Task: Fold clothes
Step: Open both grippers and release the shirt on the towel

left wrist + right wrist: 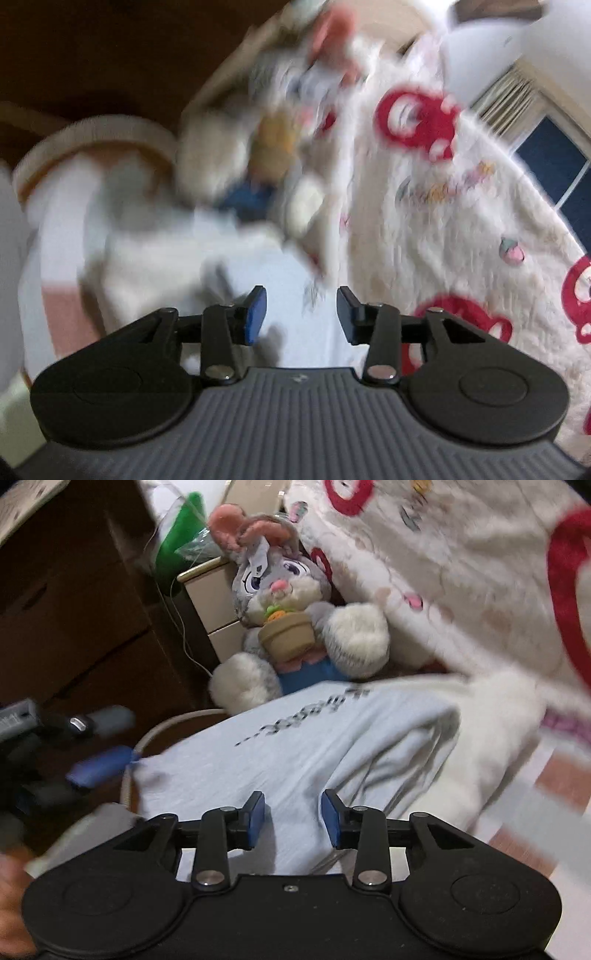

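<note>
A pale blue T-shirt [295, 738] with dark lettering lies rumpled on the bed, a thick fold on its right side. My right gripper [293, 819] hovers open just above its near part, nothing between the blue pads. In the blurred left wrist view the same shirt [280, 266] lies under my left gripper [301, 314], which is open and empty. From the right wrist view, the left gripper's blue pad [99, 768] shows smeared at the shirt's left corner; I cannot tell whether it touches the cloth.
A plush rabbit [280, 602] holding a pot sits beyond the shirt. A fluffy white blanket [443, 572] with red shapes covers the right. A cardboard box [74, 590], a cream nightstand [210, 602] and a green bag [181, 535] stand at left. A basket rim [147, 738] curves under the shirt's left edge.
</note>
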### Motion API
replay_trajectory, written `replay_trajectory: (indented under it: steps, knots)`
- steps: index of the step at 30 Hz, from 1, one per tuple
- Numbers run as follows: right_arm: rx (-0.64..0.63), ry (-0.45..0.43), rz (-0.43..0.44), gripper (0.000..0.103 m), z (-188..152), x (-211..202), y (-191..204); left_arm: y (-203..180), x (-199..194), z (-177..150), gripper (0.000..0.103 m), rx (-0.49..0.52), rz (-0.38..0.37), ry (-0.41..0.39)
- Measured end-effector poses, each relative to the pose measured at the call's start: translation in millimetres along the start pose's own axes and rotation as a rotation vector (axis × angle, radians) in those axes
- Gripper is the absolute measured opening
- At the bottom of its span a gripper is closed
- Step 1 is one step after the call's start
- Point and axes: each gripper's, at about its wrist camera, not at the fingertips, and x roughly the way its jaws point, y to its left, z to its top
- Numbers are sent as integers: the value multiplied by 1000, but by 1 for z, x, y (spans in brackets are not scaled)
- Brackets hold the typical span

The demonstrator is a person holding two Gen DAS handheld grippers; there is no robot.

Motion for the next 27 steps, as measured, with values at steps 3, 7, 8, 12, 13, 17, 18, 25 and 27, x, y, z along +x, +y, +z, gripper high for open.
replay_trajectory:
  steps: [3,7,8,12,13,17,18,25,27]
  knots:
    - [40,28,55,41,-7,-4,3,10,19,-13,34,36,131,39]
    - [-125,-8,-5,41,-9,-19,27,9,28,-18,34,81,204,52]
    - [-166,-17,-21,41,-10,-22,33,8,28,-18,34,86,210,54]
    - [-330,-52,-81,57,-12,-36,57,7,29,-17,35,99,233,59]
    - [-371,-61,-97,62,-12,-40,63,7,29,-17,35,99,237,60]
    - [-564,-3,-84,62,-22,-23,77,7,26,-18,35,108,244,73]
    - [-616,47,-102,60,-28,-15,78,7,25,-18,35,118,253,80]
    - [-535,176,-9,55,-57,-21,52,19,20,-15,55,64,296,113]
    - [-521,208,9,55,-65,-22,49,18,19,-14,55,74,311,112]
